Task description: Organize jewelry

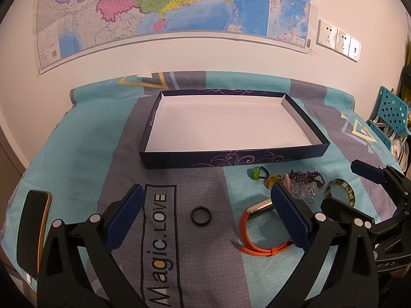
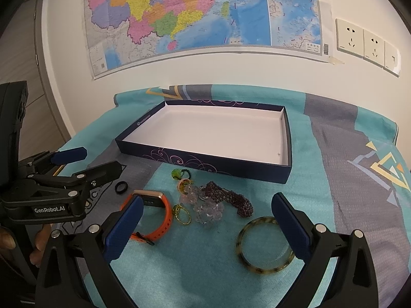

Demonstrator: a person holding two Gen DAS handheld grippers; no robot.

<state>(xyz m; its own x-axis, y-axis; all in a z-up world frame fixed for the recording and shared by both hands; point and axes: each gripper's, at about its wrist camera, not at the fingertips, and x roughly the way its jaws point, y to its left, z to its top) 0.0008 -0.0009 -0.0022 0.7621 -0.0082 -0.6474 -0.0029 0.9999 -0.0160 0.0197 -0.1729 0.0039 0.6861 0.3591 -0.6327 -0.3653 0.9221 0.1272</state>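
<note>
Blue-padded left fingers (image 1: 206, 217) wide | right fingers (image 2: 206, 222) wide | mottled round bangle (image 2: 264, 245) | shallow cardboard box (image 2: 200, 160)

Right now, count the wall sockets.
3, side by side on the wall right of the map: left socket, middle socket, right socket. More may lie beyond the frame edge.

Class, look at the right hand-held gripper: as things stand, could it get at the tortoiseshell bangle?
Probably yes. The right hand-held gripper is open, and the tortoiseshell bangle lies flat on the cloth beside its right finger, apart from the other jewelry, with nothing over it.
</note>
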